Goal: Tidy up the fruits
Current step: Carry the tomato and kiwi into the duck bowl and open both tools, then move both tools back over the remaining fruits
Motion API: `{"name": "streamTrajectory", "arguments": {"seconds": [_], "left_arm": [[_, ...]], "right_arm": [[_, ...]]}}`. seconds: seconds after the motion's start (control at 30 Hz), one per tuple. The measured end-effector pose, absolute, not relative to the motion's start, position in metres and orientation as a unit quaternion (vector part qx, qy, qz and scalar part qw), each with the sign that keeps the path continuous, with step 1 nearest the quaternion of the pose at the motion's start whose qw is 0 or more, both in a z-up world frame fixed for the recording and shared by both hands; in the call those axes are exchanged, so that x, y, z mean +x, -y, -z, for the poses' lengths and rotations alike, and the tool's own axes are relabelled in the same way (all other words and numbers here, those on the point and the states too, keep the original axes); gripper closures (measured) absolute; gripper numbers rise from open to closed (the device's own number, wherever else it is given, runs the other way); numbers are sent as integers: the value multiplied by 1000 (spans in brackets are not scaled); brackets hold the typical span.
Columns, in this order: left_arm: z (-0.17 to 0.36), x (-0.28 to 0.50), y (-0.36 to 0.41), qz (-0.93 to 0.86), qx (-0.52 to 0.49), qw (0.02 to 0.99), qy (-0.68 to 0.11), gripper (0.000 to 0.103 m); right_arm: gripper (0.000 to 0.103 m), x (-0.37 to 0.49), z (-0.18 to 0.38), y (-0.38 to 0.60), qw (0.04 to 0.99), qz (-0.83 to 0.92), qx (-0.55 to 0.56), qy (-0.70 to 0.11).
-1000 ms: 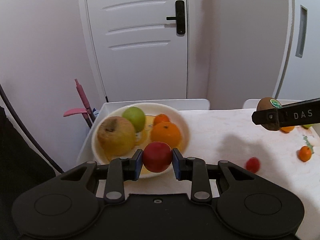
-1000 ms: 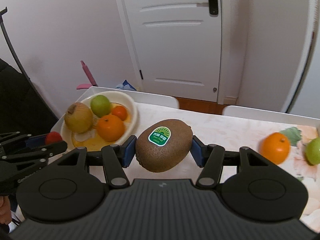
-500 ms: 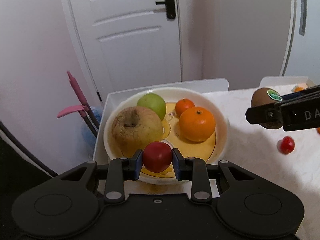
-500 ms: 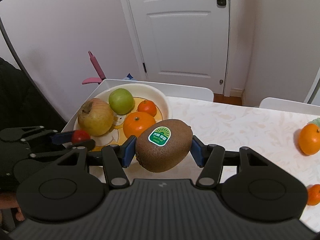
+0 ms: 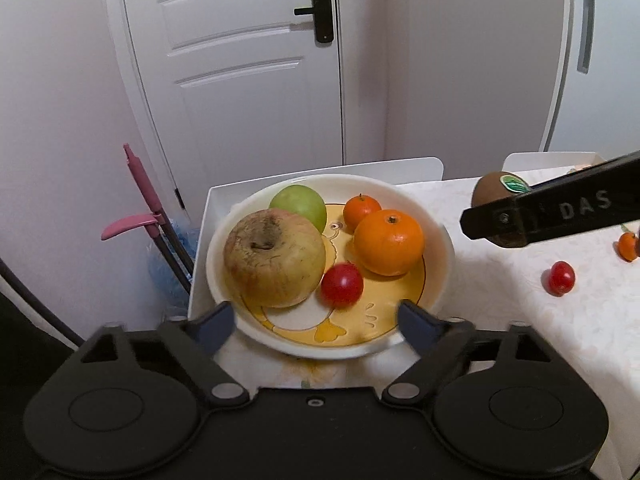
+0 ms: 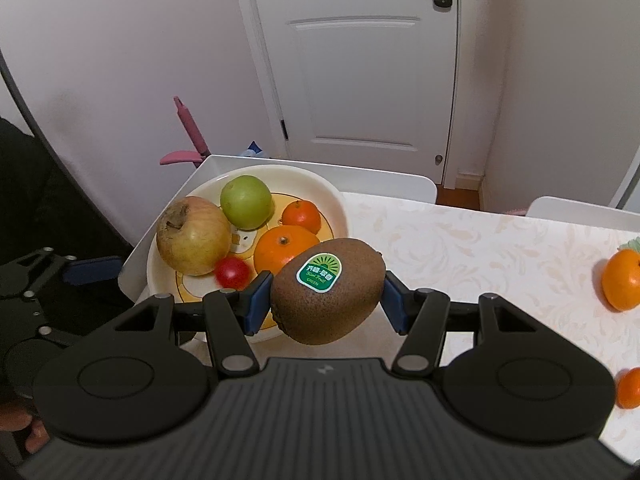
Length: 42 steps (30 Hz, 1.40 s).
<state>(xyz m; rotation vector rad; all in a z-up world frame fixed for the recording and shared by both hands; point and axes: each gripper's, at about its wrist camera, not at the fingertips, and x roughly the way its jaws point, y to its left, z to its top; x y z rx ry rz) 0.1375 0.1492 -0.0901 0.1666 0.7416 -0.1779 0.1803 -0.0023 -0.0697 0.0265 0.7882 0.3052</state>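
Note:
A white bowl (image 5: 434, 224) with a yellow inside holds a big yellowish apple (image 5: 274, 258), a green apple (image 5: 299, 205), a large orange (image 5: 388, 242), a small orange (image 5: 362, 210) and a small red tomato (image 5: 342, 284). My left gripper (image 5: 316, 322) hangs over the bowl's near rim, its jaws opening wide with nothing pressed between them; the tomato lies just beyond them. My right gripper (image 6: 326, 302) is shut on a brown kiwi (image 6: 328, 296) with a green sticker, held above the table to the right of the bowl (image 6: 320, 192).
On the patterned tablecloth (image 6: 460, 248) lie another red tomato (image 5: 561, 278), an orange (image 6: 622, 280) and a smaller orange (image 6: 630, 388) at the right. White chair backs (image 6: 400, 184) stand behind the table. A pink-handled tool (image 5: 140, 184) leans by the wall.
The left gripper opened and the red tomato dropped from its pads into the bowl beside the big apple. Both grippers had moved closer to the bowl; the kiwi stays gripped.

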Motion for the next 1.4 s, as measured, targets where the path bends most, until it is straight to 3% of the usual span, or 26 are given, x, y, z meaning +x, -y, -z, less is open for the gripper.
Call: {"name": "streamTrajectory", "arguments": {"seconds": [0.9, 1.0, 1.07, 1.13, 1.4], "left_arm": [[92, 109, -174, 91, 81, 923, -365, 6], [92, 109, -173, 92, 80, 923, -366, 6], [92, 109, -173, 93, 81, 923, -365, 6], [92, 108, -173, 94, 81, 923, -365, 6], [86, 105, -172, 96, 76, 925, -360, 6]], "right_arm": [[30, 200, 100, -77, 872, -203, 7, -445], [25, 199, 98, -79, 872, -210, 4, -441], [8, 196, 94, -78, 876, -211, -2, -433], [2, 192, 89, -76, 883, -202, -7, -424], [2, 179, 77, -59, 889, -185, 7, -419]]}}
